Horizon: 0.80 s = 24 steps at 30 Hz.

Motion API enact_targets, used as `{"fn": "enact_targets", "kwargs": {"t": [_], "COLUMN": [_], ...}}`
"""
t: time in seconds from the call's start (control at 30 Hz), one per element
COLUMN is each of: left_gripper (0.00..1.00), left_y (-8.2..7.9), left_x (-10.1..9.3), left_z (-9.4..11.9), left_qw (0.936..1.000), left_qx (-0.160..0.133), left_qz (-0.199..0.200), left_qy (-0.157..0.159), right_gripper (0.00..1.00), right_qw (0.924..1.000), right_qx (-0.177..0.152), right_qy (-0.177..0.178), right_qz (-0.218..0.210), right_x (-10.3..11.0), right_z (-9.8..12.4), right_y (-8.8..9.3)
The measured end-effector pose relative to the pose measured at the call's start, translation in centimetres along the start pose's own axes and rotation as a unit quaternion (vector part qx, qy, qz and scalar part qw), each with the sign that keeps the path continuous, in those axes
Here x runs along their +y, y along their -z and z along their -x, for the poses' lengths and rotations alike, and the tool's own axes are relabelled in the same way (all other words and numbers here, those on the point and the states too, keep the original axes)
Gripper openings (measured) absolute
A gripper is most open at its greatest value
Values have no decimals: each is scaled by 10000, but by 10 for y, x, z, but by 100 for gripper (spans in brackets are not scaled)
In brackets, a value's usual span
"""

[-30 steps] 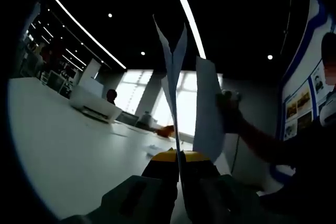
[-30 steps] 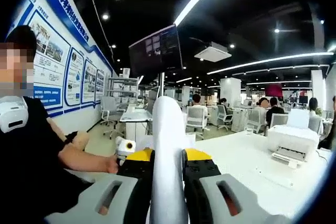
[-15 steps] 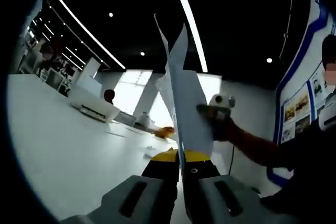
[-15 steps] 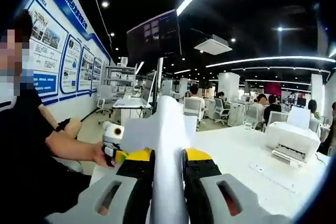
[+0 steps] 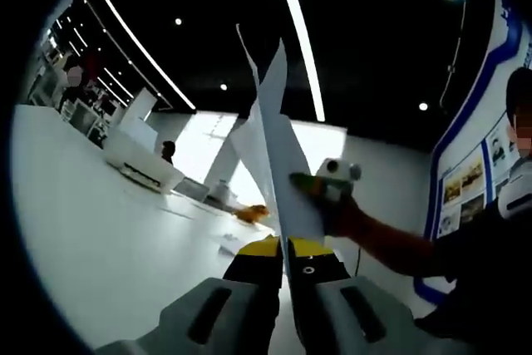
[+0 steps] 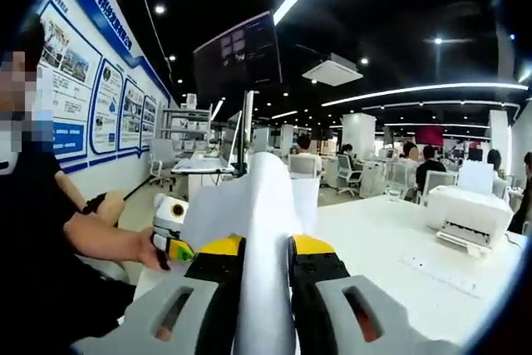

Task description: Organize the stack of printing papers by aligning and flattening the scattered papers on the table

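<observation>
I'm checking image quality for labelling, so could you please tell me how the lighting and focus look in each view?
Left gripper view: strongly backlit by bright windows, so the papers read as a dim silhouette and the table looks washed out; edges are soft. Right gripper view: evenly lit office, but the papers sit close to the lens, overexposed and blurred; straight ceiling lights bow from fisheye distortion.

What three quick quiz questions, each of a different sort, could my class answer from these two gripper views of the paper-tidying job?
1. True or false: the papers lie flat on the table.
2. The left gripper is: A open, B shut on the papers, C shut on nothing.
3. Fill in: on the table, far off in the right gripper view, stands a white ____.

Key: 1 false, they stand upright between the jaws. 2 B; the right gripper is shut on them too. 3 printer.
</observation>
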<state>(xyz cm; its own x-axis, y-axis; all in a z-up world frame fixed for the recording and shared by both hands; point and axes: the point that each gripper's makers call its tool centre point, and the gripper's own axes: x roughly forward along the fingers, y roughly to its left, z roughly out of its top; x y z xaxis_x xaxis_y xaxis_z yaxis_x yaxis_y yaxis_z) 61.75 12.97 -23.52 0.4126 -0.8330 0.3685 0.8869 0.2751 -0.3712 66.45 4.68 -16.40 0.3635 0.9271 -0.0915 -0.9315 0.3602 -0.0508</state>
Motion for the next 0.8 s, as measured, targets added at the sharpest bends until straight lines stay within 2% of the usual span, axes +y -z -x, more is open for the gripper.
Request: {"fn": "enact_targets", "kwargs": {"t": [0.2, 0.47, 0.8], "left_gripper": [10, 12, 13], "left_y": [0, -1, -2], "left_x": [-3, -4, -5], "left_z": [-1, -2, -2], "left_qw": [9998, 9992, 9991], "left_qx": [-55, -102, -105], "left_qz": [172, 361, 381], "left_qy": [86, 158, 161], "right_gripper": [16, 16, 16], "right_qw": [9998, 9993, 9997], "right_qx": [127, 178, 213], "right_qy": [139, 311, 73], "right_qz": [6, 44, -8], "right_x": [-2, -17, 5], "right_z": [-5, -3, -27], "right_y": [12, 14, 24]}}
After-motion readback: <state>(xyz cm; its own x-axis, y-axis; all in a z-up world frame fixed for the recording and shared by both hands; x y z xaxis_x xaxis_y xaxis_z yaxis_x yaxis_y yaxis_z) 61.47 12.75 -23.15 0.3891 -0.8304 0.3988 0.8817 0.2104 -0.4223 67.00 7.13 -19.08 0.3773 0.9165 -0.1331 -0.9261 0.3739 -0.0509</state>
